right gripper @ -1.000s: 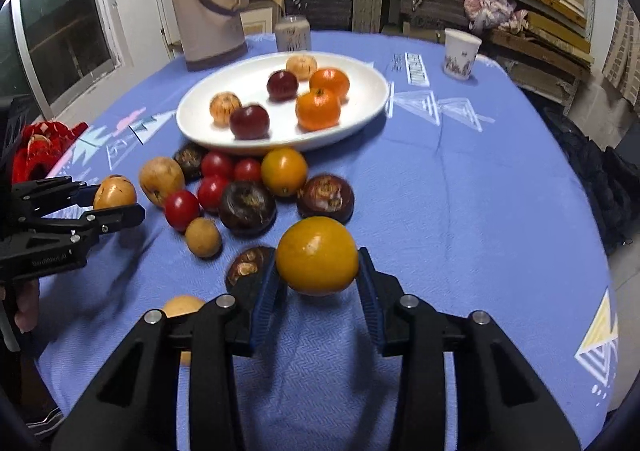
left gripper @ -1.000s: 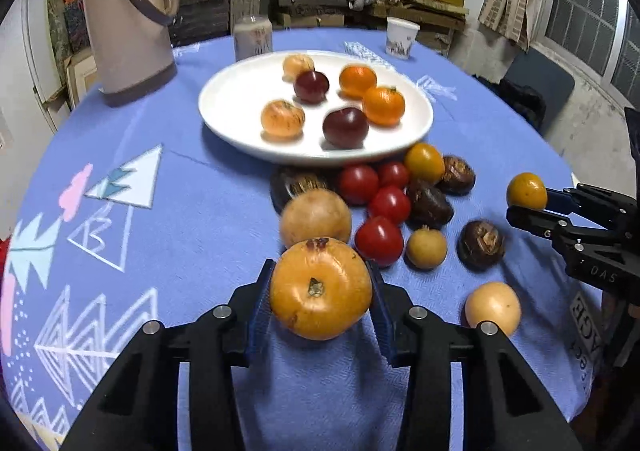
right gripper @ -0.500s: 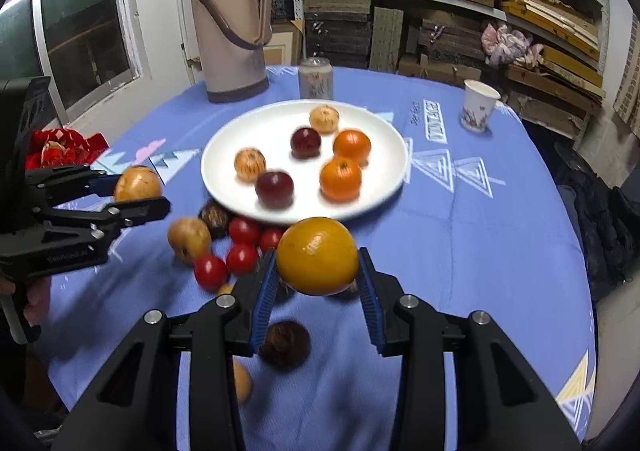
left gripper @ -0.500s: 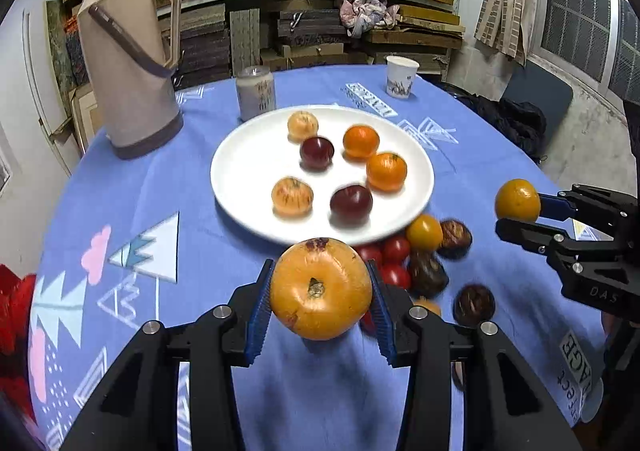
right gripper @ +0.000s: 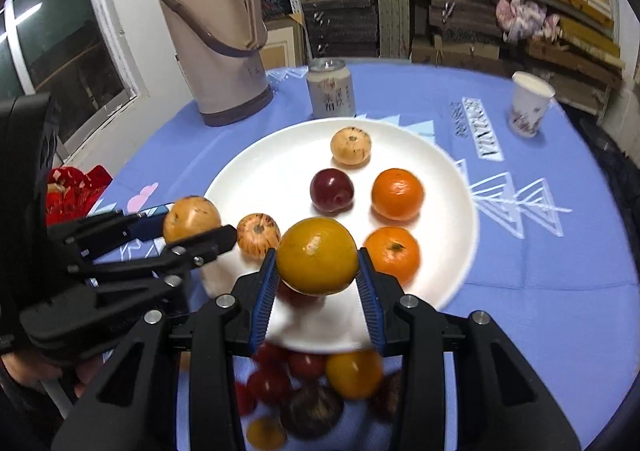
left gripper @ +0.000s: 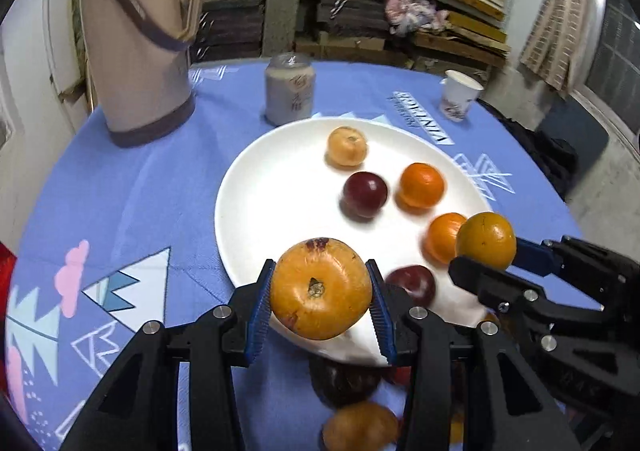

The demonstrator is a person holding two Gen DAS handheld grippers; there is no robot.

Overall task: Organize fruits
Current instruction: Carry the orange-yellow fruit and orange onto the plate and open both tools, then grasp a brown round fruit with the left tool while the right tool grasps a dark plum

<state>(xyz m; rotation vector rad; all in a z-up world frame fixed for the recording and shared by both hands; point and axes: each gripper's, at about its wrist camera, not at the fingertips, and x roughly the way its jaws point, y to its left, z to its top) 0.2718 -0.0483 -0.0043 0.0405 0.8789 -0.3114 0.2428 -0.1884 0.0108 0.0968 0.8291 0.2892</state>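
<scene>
My left gripper (left gripper: 320,297) is shut on a large tan-orange round fruit (left gripper: 320,289), held over the near rim of the white plate (left gripper: 272,187). My right gripper (right gripper: 318,281) is shut on a smooth yellow-orange fruit (right gripper: 318,255), also above the plate's (right gripper: 264,179) near edge. Each gripper appears in the other's view: the right gripper (left gripper: 486,251) at right, the left gripper (right gripper: 196,227) at left. On the plate lie two oranges, two dark red plums and two pale speckled fruits. More loose fruits, red, dark and yellow, lie blurred on the cloth below the fingers.
A beige thermos jug (right gripper: 216,39) stands at the back left on the blue tablecloth (right gripper: 540,251). A can (right gripper: 331,93) sits just behind the plate and a paper cup (right gripper: 528,107) at the back right. Shelves of stacked goods rise behind the table.
Both grippers, each still holding its fruit, have moved forward from above the loose fruits to over the plate's near rim. The two have also come closer together.
</scene>
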